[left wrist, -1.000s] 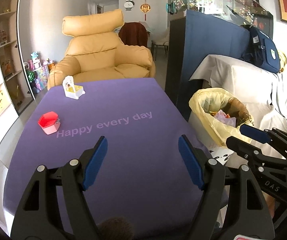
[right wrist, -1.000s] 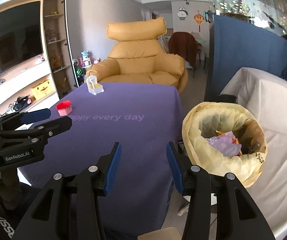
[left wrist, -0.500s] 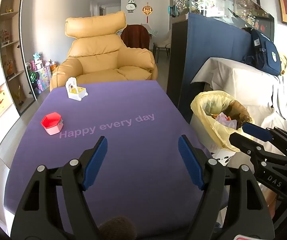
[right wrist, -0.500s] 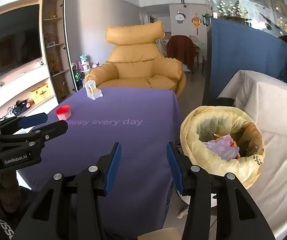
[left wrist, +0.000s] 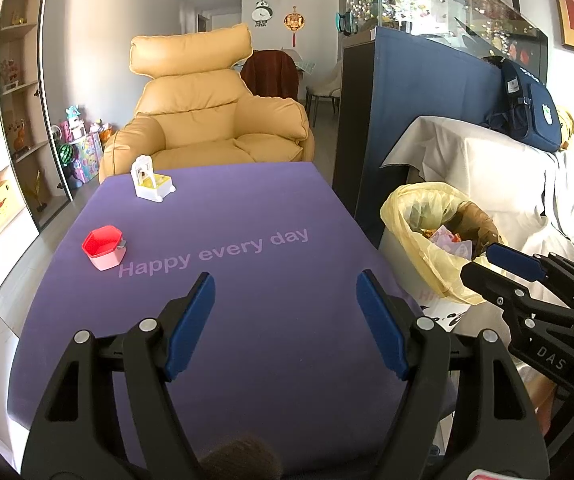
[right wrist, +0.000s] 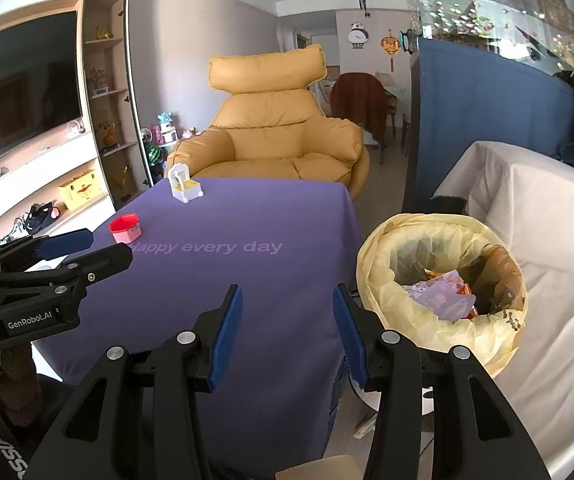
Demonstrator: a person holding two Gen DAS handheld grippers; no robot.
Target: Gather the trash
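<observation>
1. Purple cloth printed "Happy every day" (left wrist: 215, 248) covered the table, and most of its top lay bare from the near edge to the far edge.
2. The left gripper (left wrist: 285, 320) hung over the near part of that cloth, blue pads apart with nothing between them.
3. The right gripper (right wrist: 287, 330) hovered over the table's right edge, fingers apart and empty.
4. A small red-and-pink hexagonal box (left wrist: 103, 246) and a white-and-yellow toy piece (left wrist: 150, 181) stood well apart on the left and far left of the cloth.
5. A tan leather armchair (left wrist: 207, 120) sat beyond the far edge.
6. A bin lined with a yellow plastic bag (right wrist: 443, 284) stood just beside the table's right edge, holding paper wrappers (right wrist: 443, 300).
</observation>
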